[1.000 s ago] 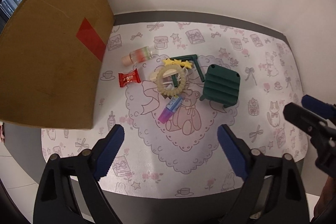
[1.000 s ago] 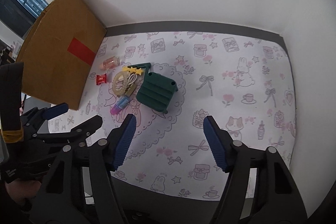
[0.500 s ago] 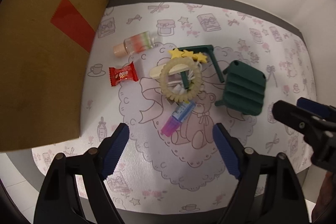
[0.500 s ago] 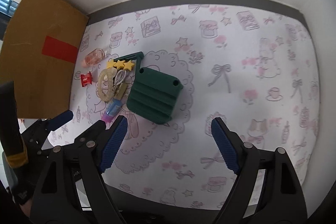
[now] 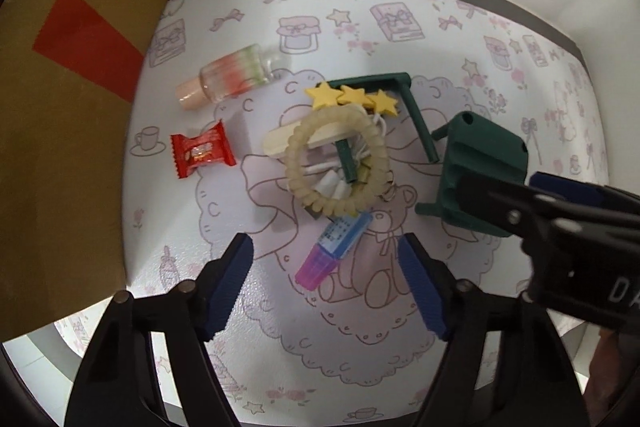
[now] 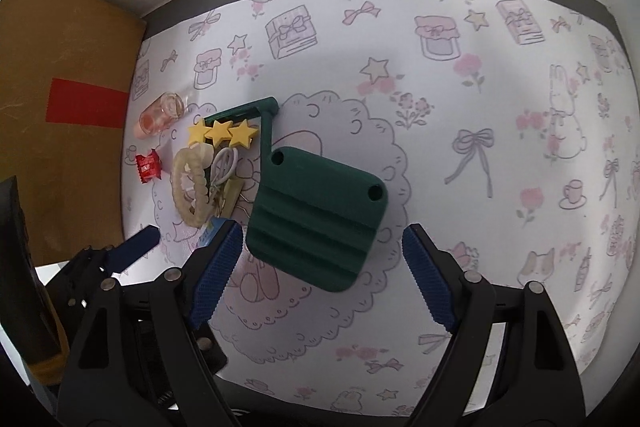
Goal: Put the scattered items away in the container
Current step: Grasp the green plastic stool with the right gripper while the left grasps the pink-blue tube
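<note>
Right hand-held gripper (image 6: 320,275) gapes wide, empty, over green ridged holder (image 6: 316,219), ridges running across.

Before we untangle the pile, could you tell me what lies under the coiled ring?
Under the coiled ring lie a cream stick, a white cable and a green frame's leg. Anything beneath those is hidden.

One bottle (image 5: 228,78), one candy (image 5: 201,155), three stars (image 5: 351,97), two claws (image 5: 326,291).

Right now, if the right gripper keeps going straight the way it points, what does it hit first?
Most likely the dark green ridged block: it lies centred ahead of the open right gripper, between its jaws. Depth is unclear.
</note>
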A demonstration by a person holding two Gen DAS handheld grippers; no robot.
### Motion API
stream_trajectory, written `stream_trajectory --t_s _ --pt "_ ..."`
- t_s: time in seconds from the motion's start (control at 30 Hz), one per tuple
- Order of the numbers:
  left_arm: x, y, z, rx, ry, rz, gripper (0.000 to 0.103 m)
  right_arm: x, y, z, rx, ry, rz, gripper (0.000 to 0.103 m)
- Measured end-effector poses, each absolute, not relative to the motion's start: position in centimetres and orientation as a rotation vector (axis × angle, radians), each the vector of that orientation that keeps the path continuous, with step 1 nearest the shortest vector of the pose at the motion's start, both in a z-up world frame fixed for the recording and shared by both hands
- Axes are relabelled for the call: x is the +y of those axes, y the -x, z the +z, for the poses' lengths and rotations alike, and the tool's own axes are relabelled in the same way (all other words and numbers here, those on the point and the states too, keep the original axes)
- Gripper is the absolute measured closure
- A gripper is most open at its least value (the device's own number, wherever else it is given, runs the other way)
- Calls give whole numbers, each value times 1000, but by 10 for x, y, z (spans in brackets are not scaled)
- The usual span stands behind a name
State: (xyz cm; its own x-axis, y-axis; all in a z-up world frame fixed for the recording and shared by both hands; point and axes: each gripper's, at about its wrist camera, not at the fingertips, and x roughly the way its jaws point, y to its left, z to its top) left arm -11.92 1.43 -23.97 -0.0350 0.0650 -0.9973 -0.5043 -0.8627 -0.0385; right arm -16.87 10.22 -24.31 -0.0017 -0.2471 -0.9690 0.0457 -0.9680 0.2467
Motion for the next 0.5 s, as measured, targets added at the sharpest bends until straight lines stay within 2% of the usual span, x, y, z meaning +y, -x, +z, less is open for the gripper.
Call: stream_trajectory --t_s 0.43,0.47,0.5 --pt "8 125 -250 426 1887 1939 56 82 177 -265 -152 -2133 -2040 19" --pt "8 125 -250 426 1887 1938 61 82 178 -266 -147 -2140 -2043 19" --pt "8 124 -251 428 1889 1937 71 82 179 -267 -144 -2145 -2043 19"
